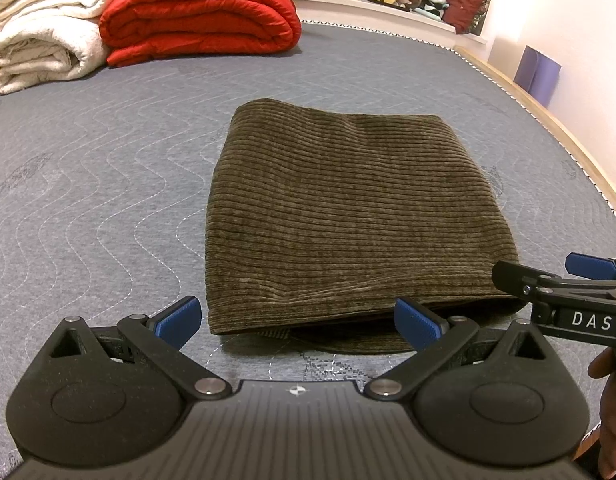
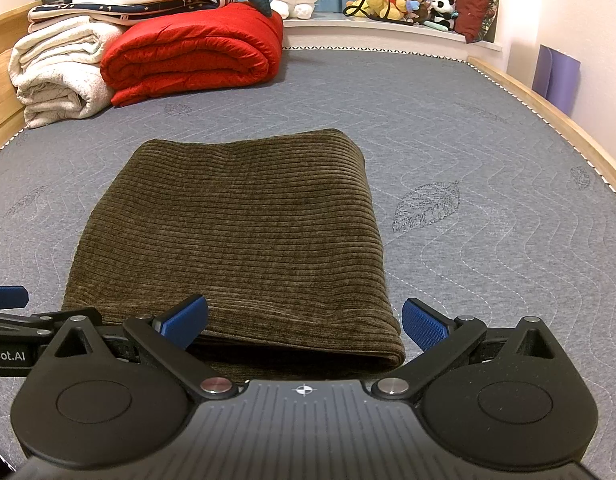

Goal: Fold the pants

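- Both jaws spread wide and empty: left hand-held gripper (image 1: 298, 320) and right hand-held gripper (image 2: 304, 320) sit side by side at the near edge.
- Straight ahead, the pants (image 2: 244, 236) lie on the bed (image 2: 468, 128), long axis running away; the right looks marginally closer.
- Olive corduroy, folded compact, one layer peeking out underneath.
- Beyond: red quilt (image 2: 188, 52).

Left gripper (image 1: 298, 322): matte black body, ribbed grey plate at bottom centre with small crosshair mark, round black hubs lower left and right, silver rivets on linkage arms, blue textured pads (image 1: 180, 320). Right gripper (image 2: 304, 324): same build. White lettering "DAS" at right edge of left view. Bare skin, lower right corner there.
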Available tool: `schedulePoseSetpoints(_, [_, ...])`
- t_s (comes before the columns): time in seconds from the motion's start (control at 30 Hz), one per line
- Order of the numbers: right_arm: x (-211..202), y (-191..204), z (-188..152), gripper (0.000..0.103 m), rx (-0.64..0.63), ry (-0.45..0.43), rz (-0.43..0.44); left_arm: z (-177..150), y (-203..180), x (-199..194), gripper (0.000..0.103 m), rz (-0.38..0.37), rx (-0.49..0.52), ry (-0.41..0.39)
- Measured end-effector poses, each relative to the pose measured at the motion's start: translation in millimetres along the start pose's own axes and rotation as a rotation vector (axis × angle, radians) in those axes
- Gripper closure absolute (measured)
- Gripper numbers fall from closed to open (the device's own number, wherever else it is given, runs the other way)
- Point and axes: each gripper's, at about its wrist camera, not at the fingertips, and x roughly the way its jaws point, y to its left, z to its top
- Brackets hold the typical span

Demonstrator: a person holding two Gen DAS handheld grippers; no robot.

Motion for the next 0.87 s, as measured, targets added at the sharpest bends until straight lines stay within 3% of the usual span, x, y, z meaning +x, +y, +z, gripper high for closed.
schedulePoseSetpoints(0.87, [-0.1,-0.8,-0.1,0.001,0.000,0.001,0.001,-0.5,-2.1,-0.3,0.000,-0.019,0.026,-0.013])
